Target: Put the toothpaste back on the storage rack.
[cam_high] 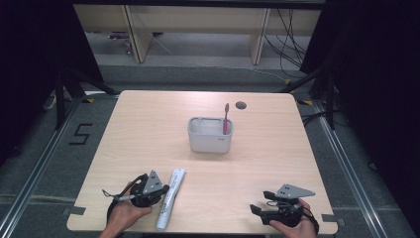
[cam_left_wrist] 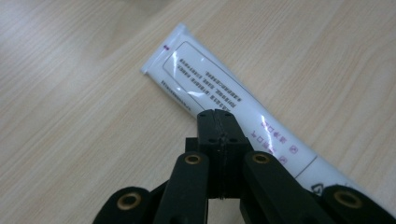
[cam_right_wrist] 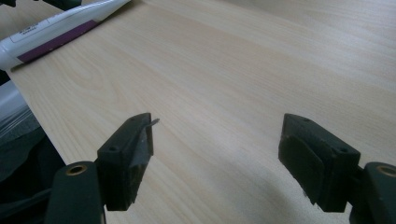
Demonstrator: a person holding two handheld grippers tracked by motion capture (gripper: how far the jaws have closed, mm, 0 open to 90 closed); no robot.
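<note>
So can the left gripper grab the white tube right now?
Probably not yet. The left gripper hangs right over the tube, nothing in the way, but its jaws are shut. It would have to open them first.

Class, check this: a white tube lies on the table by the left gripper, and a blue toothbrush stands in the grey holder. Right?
Not quite. The toothbrush is pink, not blue, as the high view shows. It does stand in the grey holder, and the white tube lies by the left gripper.

Black "5" mark (cam_high: 80, 134) on the floor, toothpaste tube (cam_left_wrist: 233, 109) print illegible
</note>
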